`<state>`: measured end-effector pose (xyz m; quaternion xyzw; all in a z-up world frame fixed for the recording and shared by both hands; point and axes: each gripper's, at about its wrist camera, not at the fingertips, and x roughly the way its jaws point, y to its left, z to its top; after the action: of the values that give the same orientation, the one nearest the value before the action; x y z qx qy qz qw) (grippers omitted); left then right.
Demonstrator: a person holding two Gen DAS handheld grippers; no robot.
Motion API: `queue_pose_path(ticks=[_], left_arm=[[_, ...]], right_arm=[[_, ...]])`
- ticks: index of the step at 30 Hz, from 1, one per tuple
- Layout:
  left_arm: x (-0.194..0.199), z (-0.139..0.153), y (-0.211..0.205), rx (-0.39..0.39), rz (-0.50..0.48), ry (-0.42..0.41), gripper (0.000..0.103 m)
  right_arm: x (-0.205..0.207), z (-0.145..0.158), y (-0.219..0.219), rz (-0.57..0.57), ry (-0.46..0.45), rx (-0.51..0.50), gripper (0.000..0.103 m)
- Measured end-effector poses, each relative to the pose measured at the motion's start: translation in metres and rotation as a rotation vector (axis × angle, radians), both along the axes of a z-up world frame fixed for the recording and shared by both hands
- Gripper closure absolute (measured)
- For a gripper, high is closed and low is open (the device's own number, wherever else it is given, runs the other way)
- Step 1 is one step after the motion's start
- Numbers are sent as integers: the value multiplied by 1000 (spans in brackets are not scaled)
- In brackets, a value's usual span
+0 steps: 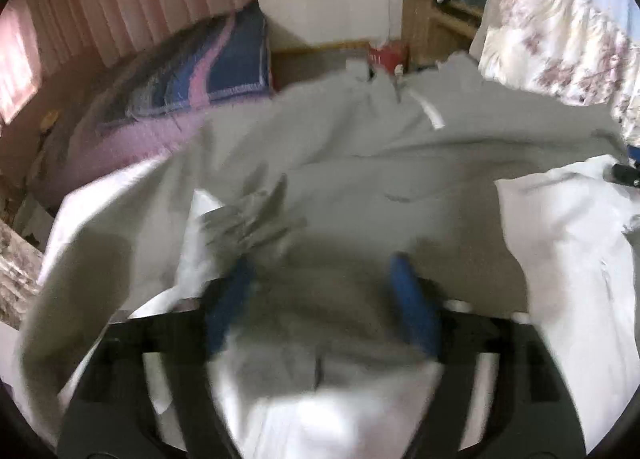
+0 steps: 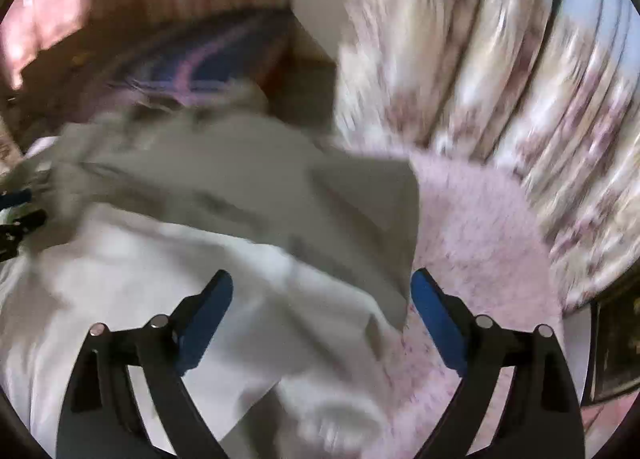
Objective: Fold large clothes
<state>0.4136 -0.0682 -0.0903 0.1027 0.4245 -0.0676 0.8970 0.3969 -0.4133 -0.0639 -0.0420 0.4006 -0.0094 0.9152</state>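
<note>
Now, garment: a large grey-and-white top (image 1: 340, 163) lies spread on the pink fuzzy blanket (image 2: 480, 219), its collar end toward twelve o'clock in the left wrist view and its white parts at three and nine o'clock; laid flat like this, it seems ready for a fold or just through one.
Left gripper: the left gripper (image 1: 324, 283) hangs over the grey cloth near six o'clock, jaws spread wide, blue pads apart with cloth below them and nothing pinched; this looks like a let-go so the fabric can settle by its own weight.
Right gripper: the right gripper (image 2: 322, 291) also stands wide apart at six o'clock of its own view, one pad over the white cloth and the other over the blanket, so it straddles the garment's edge without pressing on it.
Fold edge: a grey flap (image 2: 360, 211) lies over the white layer, with its corner toward three o'clock; I judge this the fold in hand, though blur hides the crease.
Curtain: a flowered curtain (image 2: 500, 79) hangs at one to three o'clock, close to the bed, leaving little room on that side.
Quilt: a blue-and-pink quilt (image 1: 208, 71) lies at ten o'clock, well apart from the work.
Next: probably another hold on an edge; slack cloth may slide.
</note>
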Motion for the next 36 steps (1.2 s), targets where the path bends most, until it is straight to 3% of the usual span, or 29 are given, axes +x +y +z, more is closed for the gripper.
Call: queue_pose_path(ticks=[1,2,4,8,14,18,21,23,27,28,29,32,35,36], left_arm=[[-13,10,5,10,24,-50,3],[-31,21,12,8,29,-104,3],[-55,33,26,3,20,-137,3],[-113,43,69,8,92,-198,3],[-191,35,149,40,256,-229,3],[-223,20,213,40,396,-160,3],[-231,7,249,71,475,-83,15],[-233,-3,263,104,491,-17,34],[-220,-16,281,80,425,60,55],[-212,-18,282,69,419,80,70],[-207,-18,287,36,415,100,77],[-188,3,312,-203,415,102,87],[-168,17,325,-414,424,94,91],[-159,23,326,-527,409,88,92]], right_arm=[[-18,15,5,4,-65,-17,2],[-32,26,10,6,-116,-31,2],[-54,36,14,-9,-175,-52,2],[-81,21,23,-60,-160,-92,2],[-113,-8,51,-25,-160,-263,2],[-112,-14,53,-29,-132,-283,2],[-107,-16,50,-36,-124,-262,2],[-103,-17,51,-43,-119,-265,2],[-95,-18,49,-49,-109,-253,2],[-92,-17,48,-54,-107,-248,2],[-90,-15,48,-58,-111,-243,2],[-83,-6,43,-68,-126,-223,2],[-77,4,38,-72,-149,-193,2],[-74,7,35,-70,-154,-173,2]])
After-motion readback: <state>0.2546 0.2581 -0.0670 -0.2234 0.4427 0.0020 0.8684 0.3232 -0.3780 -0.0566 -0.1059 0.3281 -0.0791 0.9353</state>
